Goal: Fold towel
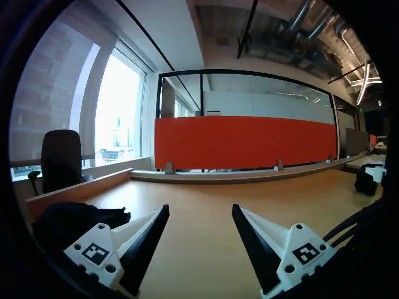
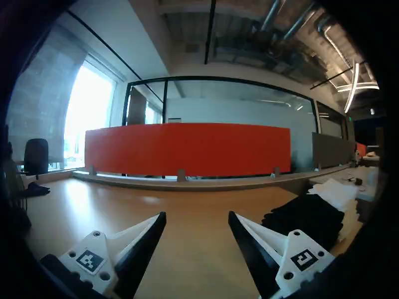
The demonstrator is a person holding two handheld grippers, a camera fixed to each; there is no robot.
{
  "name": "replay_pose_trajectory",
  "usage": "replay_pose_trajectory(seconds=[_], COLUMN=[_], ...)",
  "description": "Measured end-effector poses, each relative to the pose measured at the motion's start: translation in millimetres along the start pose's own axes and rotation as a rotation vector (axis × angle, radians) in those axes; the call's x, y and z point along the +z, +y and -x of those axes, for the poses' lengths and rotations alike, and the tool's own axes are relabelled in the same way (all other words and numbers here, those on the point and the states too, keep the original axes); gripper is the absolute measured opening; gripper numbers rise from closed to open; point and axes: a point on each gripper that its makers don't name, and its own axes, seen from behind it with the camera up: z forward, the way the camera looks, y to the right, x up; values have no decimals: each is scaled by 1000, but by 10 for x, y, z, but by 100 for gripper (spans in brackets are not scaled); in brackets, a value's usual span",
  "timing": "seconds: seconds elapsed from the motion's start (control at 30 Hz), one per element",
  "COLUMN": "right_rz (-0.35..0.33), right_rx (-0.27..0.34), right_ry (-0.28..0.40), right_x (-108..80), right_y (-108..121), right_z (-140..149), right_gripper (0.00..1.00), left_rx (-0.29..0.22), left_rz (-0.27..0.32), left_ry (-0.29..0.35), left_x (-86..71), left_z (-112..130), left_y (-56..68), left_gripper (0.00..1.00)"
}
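Two pairs of black-tipped white tongs hang empty above the light wooden desk (image 1: 209, 249). The left gripper (image 1: 199, 207) and the right gripper (image 2: 197, 214) each have their fingers spread wide with nothing between them, apparently held level and ready for a pick. A crumpled black cloth heap (image 1: 75, 219), probably the towel to fold, lies just beside the left gripper's left finger. A stack of black and white folded towels (image 2: 311, 214) sits off the right gripper's right side, seemingly the finished pile.

Black-faced white fingers (image 1: 144, 239), square markers (image 1: 96, 253), screws (image 1: 101, 226)
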Motion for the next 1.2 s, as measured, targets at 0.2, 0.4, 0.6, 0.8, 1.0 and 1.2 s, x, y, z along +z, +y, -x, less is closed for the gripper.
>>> replay_pose_trajectory(seconds=[0.2,0.4,0.6,0.8,1.0,1.2], right_rz=[0,0,1,1,0,1], right_rx=[0,0,0,0,1,1], right_ry=[0,0,0,-1,-1,-1], right_x=[-1,5,7,4,2,3], right_y=[3,6,4,0,0,5], right_z=[5,8,5,-3,-3,-2], right_gripper=[96,97,100,100,100,100], left_rx=[0,0,0,0,0,0], left_rz=[0,0,0,0,0,0], left_ry=[0,0,0,0,0,0], left_x=[-1,0,-1,-1,1,6], left_z=[1,-3,-4,-4,2,12], left_y=[-2,-1,-6,-7,-5,2], left_gripper=[93,93,93,93,93,93])
